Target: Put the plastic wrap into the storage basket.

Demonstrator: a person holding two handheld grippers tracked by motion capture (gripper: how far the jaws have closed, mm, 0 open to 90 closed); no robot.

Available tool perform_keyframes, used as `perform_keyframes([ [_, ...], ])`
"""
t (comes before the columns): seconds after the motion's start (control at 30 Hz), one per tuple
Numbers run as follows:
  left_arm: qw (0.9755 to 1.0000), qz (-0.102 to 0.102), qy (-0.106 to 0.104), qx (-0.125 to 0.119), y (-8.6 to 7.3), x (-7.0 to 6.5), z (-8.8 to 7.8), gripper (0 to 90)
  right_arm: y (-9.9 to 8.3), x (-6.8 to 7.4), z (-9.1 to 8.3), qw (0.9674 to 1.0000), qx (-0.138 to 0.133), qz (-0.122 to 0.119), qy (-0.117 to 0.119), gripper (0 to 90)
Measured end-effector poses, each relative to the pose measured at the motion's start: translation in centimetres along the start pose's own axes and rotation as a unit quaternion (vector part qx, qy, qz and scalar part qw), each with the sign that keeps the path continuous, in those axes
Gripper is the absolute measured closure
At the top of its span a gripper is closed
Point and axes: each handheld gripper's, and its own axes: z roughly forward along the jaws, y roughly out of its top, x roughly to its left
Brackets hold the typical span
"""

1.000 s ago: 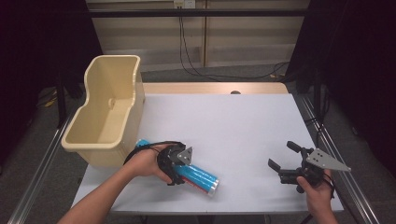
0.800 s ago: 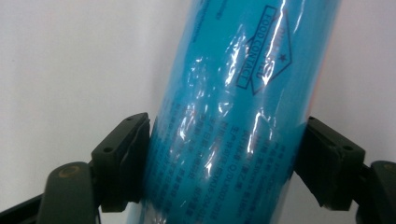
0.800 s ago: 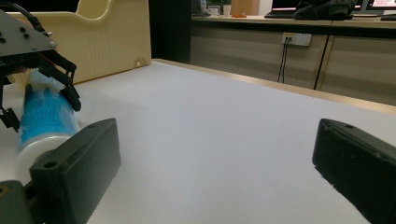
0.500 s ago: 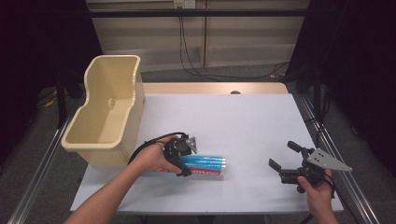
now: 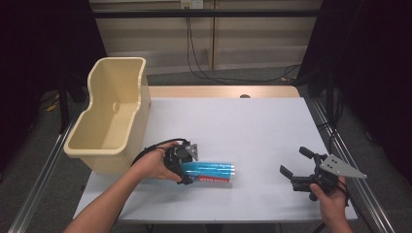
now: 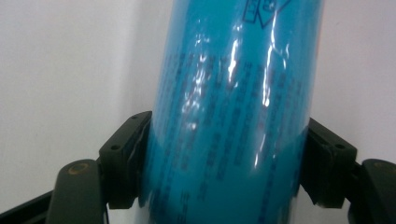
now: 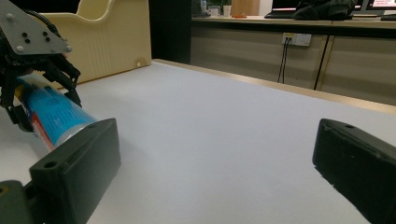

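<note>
Since the left tool point(image 5: 187, 167) has just squeezed onto the blue tube pack point(image 5: 210, 171), which lies on the desk point(image 5: 252, 131) pointing at 3 o'clock, the beige bin point(image 5: 112, 119) sits at 10 o'clock. The right tool point(image 5: 296, 167) waits, jaws apart.

Blue cylindrical plastic-wrapped package point(image 6: 233, 116): in the left gripper view, cut off by the top and bottom edges; neither end visible.
Package print: small dark lettering, too blurred and glare-streaked to read.
Package rear end: in the high view, hidden under the left gripper point(image 5: 183, 165) and the hand holding it.
Package red-lettered label: too small to read in the high view.
Cream-coloured plastic bin point(image 7: 116, 37): in the right gripper view, top cut off by the upper edge.
Right gripper point(image 7: 215, 163): both black pads cut off by the lower edge.
</note>
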Motion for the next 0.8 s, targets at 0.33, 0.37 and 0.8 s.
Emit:
perform_keyframes([
  [0.33, 0.9999, 0.006, 0.01, 0.008, 0.0, -0.4, 0.0, 28.7, 0.0, 0.1, 0.1, 1.0, 0.001, -0.003, 0.001, 0.4],
  [0.37, 0.9998, 0.007, 0.012, 0.013, 0.1, -0.4, -0.1, 28.7, 0.0, 0.1, 0.1, 1.0, 0.002, -0.002, 0.0, 0.4],
  [0.8, 0.9947, -0.101, 0.013, 0.014, 1.3, -0.2, -3.2, 31.8, 0.0, 0.0, 0.2, 1.0, 0.002, 0.0, 0.003, 0.4],
])
